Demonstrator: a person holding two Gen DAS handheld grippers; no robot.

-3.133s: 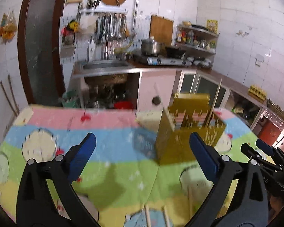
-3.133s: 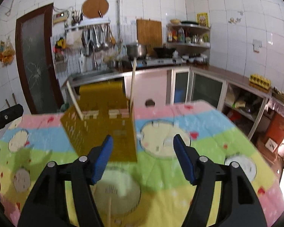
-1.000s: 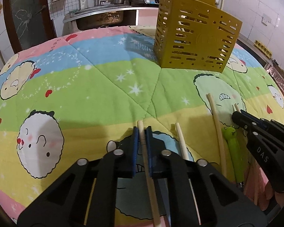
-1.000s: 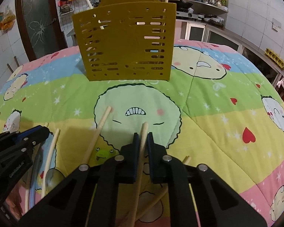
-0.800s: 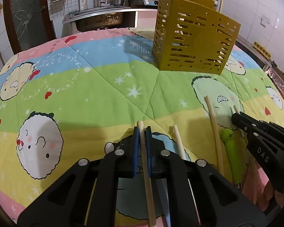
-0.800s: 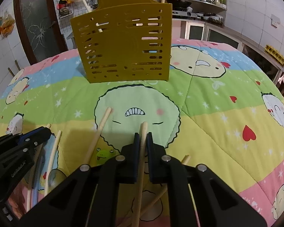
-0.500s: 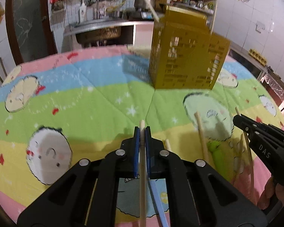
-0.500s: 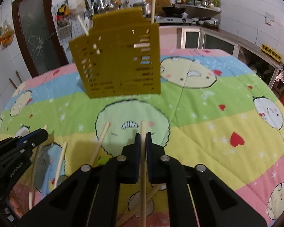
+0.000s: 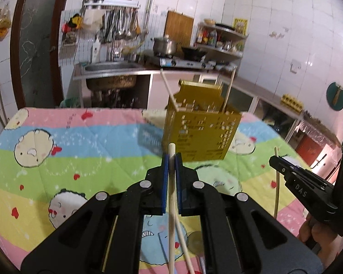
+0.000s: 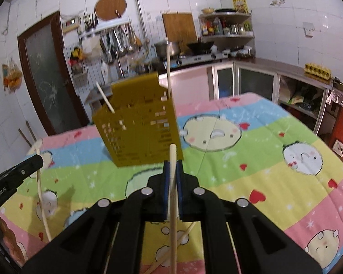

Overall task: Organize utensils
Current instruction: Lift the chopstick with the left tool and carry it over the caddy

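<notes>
Here each hand-held gripper, left (image 9: 170, 159) and right (image 10: 172, 166), is clamped tight on 1 wooden chopstick (image 9: 171, 196), with the yellow utensil holder (image 9: 200, 132) just beyond both tips.

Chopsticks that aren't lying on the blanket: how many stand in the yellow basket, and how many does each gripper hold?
In the yellow basket: 2, a leaning chopstick and a straighter chopstick
In the left gripper: 1, the left-held chopstick
In the right gripper: 1, the right-held chopstick
Total: 4
</notes>
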